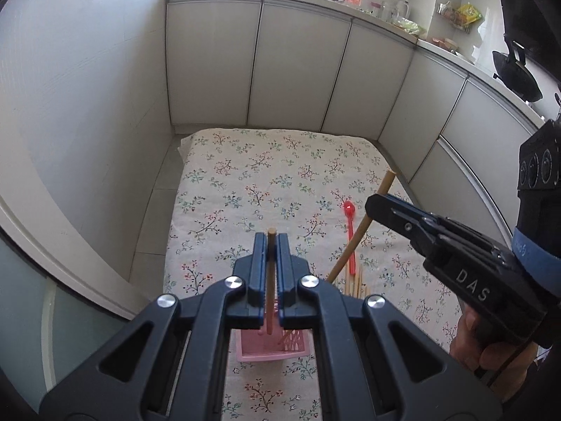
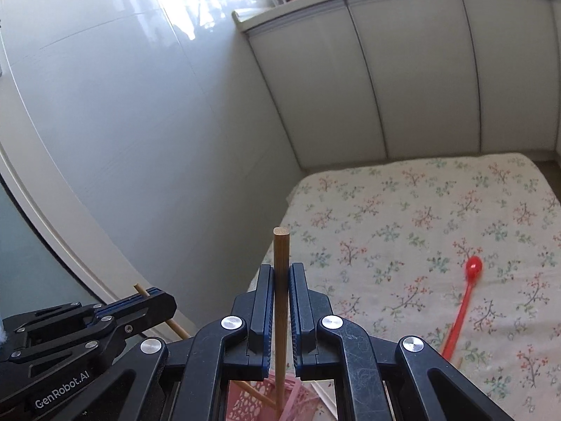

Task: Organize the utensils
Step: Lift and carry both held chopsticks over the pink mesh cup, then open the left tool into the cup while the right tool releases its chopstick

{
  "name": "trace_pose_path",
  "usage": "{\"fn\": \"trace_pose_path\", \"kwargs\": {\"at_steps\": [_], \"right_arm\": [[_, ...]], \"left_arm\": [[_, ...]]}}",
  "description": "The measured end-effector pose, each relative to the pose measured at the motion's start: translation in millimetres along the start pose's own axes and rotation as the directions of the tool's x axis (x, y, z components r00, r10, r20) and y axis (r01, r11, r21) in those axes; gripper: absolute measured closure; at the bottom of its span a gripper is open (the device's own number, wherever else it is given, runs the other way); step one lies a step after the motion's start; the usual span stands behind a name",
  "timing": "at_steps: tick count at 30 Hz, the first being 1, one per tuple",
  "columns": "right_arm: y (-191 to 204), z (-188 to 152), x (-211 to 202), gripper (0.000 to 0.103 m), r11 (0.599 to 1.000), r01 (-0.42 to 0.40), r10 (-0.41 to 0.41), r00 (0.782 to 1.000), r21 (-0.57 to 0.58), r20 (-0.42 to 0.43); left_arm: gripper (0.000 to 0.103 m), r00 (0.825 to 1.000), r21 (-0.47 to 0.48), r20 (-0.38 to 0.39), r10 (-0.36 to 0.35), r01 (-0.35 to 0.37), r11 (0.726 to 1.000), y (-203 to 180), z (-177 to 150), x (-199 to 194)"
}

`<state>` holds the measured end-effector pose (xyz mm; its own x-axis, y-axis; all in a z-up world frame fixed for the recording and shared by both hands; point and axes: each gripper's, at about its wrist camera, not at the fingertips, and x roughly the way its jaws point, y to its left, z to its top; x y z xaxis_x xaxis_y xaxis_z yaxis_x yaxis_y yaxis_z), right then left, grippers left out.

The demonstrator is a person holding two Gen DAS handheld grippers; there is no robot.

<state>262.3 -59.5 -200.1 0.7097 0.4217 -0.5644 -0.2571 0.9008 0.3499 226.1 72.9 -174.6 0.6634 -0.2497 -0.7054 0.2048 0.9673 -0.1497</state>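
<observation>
My left gripper [image 1: 270, 242] is shut on a thin wooden chopstick [image 1: 270, 280] whose lower end reaches into a pink perforated basket [image 1: 270, 351] on the floral tablecloth. My right gripper [image 2: 281, 273] is shut on a thicker wooden chopstick [image 2: 281, 245], held upright over the same pink basket [image 2: 245, 403]. In the left wrist view the right gripper [image 1: 373, 207] shows at the right with its chopstick [image 1: 361, 231] slanting down. A red plastic spoon [image 1: 350, 231] lies on the cloth; it also shows in the right wrist view [image 2: 463, 301]. Several thin wooden sticks [image 1: 356, 286] stand beside the basket.
The table with the floral cloth [image 1: 273, 175] stands in a corner: a white wall [image 1: 87, 105] on the left and white cabinet doors [image 1: 298, 70] at the back. A cluttered kitchen counter [image 1: 403, 17] runs above the cabinets.
</observation>
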Motion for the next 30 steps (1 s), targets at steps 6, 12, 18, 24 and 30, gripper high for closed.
{"fn": "trace_pose_path", "kwargs": {"at_steps": [6,12,18,24,30], "right_arm": [[-11.2,-8.3,11.3,0.092,0.999,0.007,-0.006,0.999,0.036,-0.046],[-19.2,-0.7,-1.8,0.07,0.998,0.002,0.0,1.0,0.07,-0.031],[-29.1,8.5,-28.4,0.06,0.997,0.008,-0.007,1.0,0.08,-0.009],[-48.1,9.5,-53.4,0.05,0.995,0.055,-0.053,0.998,0.081,-0.033],[-72.4,3.7,-84.1,0.035,0.992,0.097,-0.095,0.995,0.079,-0.035]], "left_arm": [[0.096,1.0,-0.015,0.002,-0.001,0.001,1.0,-4.4,3.3,2.1],[0.06,1.0,-0.031,0.027,-0.01,0.011,0.999,-6.6,6.0,-6.8],[0.045,0.999,-0.04,0.027,-0.018,0.019,0.999,-9.2,5.8,-13.9],[0.029,0.999,-0.023,0.046,-0.007,0.008,1.0,-16.9,4.0,-25.3],[0.019,0.996,-0.01,0.091,0.014,-0.013,1.0,-24.3,5.7,-37.2]]}}
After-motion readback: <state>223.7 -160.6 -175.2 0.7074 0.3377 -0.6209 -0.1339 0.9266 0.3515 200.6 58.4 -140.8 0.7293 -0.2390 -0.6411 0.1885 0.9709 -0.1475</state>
